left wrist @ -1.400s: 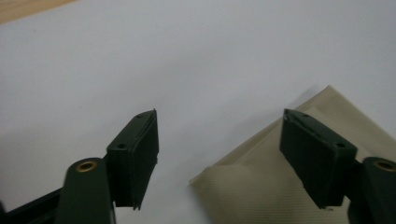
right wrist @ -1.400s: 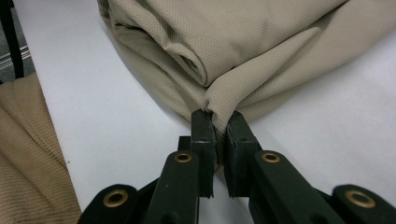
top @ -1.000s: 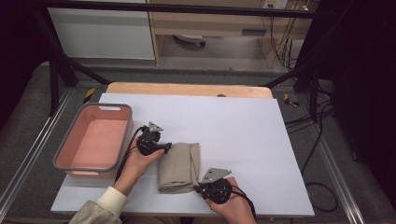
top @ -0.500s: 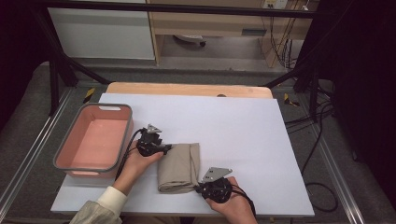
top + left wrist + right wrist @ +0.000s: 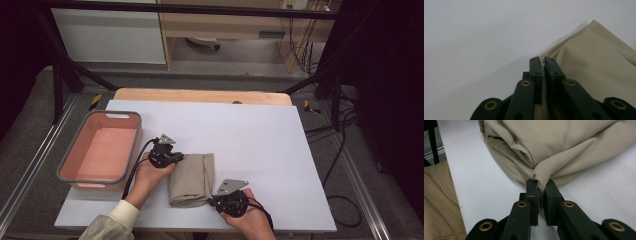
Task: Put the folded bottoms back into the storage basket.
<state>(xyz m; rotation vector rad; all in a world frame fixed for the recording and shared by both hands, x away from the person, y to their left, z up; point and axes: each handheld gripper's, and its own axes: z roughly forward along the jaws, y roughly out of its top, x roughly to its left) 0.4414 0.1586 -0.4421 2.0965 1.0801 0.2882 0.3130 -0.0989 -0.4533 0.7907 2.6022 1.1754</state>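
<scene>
The folded beige knit cloth (image 5: 192, 178) is lying near-centre on the white worktop (image 5: 260, 135), right of the pink plastic bin (image 5: 102, 152). The left gripper (image 5: 176, 157) has just been closing, now pinching its far-left corner; the right gripper (image 5: 215, 200) is clamping the near-right edge. Probably best lifting both together, keeping the folds from sliding apart.

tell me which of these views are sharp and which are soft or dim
High view: evenly lit white table, dark surroundings, folded beige cloth clear. Left gripper view: soft and hazy, table washed grey, cloth weave still visible by the left claw. Right gripper view: sharpest, cloth folds crisp at the right claw.
</scene>
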